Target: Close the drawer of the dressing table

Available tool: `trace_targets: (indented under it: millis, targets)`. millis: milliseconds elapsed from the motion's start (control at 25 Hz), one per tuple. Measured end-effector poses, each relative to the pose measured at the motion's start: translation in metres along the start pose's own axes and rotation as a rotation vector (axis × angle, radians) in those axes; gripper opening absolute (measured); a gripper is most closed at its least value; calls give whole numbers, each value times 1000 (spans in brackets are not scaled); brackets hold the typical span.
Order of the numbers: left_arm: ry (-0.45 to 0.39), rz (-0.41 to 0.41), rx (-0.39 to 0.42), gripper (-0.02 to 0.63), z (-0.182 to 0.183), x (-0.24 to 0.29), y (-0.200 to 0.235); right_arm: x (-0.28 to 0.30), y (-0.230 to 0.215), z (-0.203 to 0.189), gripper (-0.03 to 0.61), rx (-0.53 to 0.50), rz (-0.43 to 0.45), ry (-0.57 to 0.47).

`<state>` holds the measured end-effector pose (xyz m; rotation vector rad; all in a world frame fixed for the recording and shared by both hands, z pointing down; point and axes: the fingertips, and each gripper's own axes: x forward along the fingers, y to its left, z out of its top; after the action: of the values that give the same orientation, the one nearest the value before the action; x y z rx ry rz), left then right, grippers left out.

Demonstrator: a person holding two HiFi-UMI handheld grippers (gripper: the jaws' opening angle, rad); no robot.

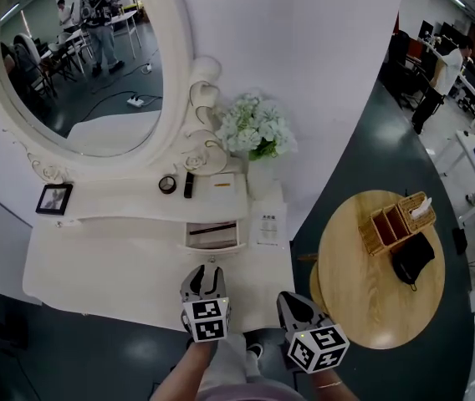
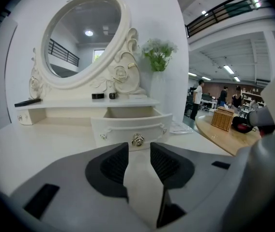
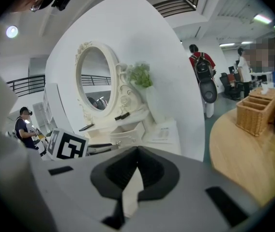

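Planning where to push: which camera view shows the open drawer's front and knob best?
The left gripper view: the drawer faces the camera, pulled out, its metal knob plain at centre. The head view sees it from above, showing its inside but no knob. The right gripper view shows it small, at an angle.

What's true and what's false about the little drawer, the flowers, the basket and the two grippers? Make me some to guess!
1. The drawer is pushed all the way in. False: it is pulled out and you can see inside.
2. The left gripper has its jaws apart with nothing between them. True.
3. The flowers stand to the left of the mirror in the head view. False: they stand to its right.
4. The right gripper is shut, its jaw tips touching. True.
5. The wicker basket stands next to the flowers. False: it is on the round wooden table.
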<state>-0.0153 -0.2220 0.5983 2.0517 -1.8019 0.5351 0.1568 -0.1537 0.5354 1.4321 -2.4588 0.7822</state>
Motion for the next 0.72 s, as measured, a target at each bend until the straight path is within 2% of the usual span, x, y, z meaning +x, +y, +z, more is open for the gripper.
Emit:
trace_targets:
  millis: [320,480,720]
  targets:
    - [24,-2,6,126,2,19,-1,12,-8,8,2,3,-17,9]
    - [30,10,3,95,3,26,1,17,-12,13,2,2,-28,4]
    - [34,8,7,92,3,28,2,22,-14,14,2,6,-34,8]
